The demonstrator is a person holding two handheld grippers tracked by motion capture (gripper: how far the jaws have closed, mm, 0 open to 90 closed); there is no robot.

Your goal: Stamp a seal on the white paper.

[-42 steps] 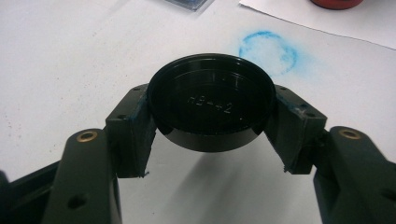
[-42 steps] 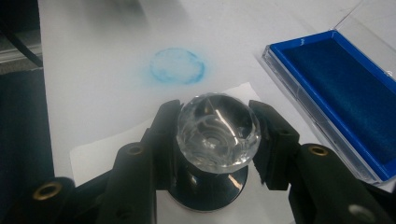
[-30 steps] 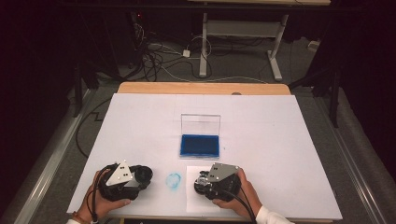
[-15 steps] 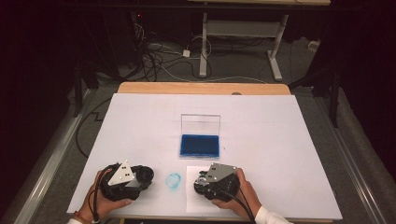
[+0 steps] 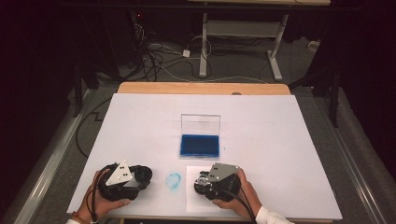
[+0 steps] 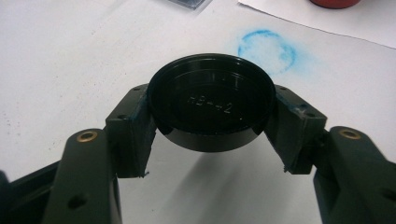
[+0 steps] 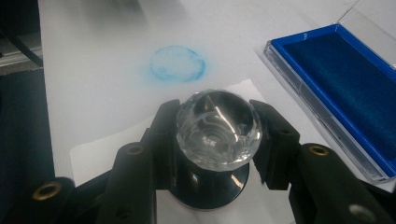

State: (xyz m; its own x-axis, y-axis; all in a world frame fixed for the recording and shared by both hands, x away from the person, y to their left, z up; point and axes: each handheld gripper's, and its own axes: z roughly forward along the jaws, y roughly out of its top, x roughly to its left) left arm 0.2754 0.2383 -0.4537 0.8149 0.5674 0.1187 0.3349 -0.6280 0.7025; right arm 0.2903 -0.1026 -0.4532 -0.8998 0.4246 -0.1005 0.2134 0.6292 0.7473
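Two claws sit at the near edge of the white surface (image 5: 280,135), each clamped on part of a stamp. The left claw (image 6: 210,126) grips a black cap (image 6: 210,100) by its rim, held just above the surface. The right claw (image 7: 215,140) is closed around the stamp (image 7: 217,128), whose clear faceted knob faces the camera, standing over a paper sheet (image 5: 194,198). Between the two lies a smudged blue ring (image 5: 173,181); the open ink pad (image 5: 200,145) sits just beyond. The risk from here is likely smearing: a tilted or sliding stamp would blur the print, as the ring suggests. The round knob could also twist in the grip, and the cap could slip from its shallow hold.
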